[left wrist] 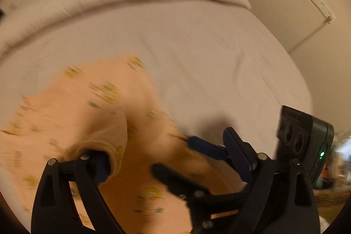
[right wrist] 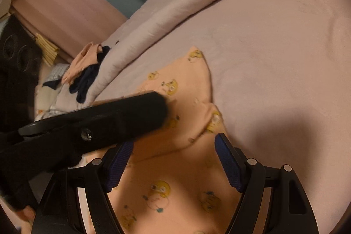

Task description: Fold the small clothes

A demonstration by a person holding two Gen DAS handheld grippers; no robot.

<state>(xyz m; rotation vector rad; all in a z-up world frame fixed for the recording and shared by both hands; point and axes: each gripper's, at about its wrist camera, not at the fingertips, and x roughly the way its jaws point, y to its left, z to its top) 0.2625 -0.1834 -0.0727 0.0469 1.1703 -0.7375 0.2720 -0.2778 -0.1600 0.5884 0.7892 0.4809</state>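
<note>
Garment [right wrist: 175, 168], peach, beneath both wide empty claws; only right wrist view shows dark clothes [right wrist: 87, 78] beside the quilt [right wrist: 175, 6]

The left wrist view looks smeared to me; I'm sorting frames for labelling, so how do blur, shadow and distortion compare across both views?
Left wrist view: motion blur smears the peach cartoon-print garment and the open left gripper; fisheye bends the pale bedsheet.
Right wrist view: sharper, the prints readable, only the crossing black gripper body is soft; a dark shadow lies on the sheet at right.
</note>
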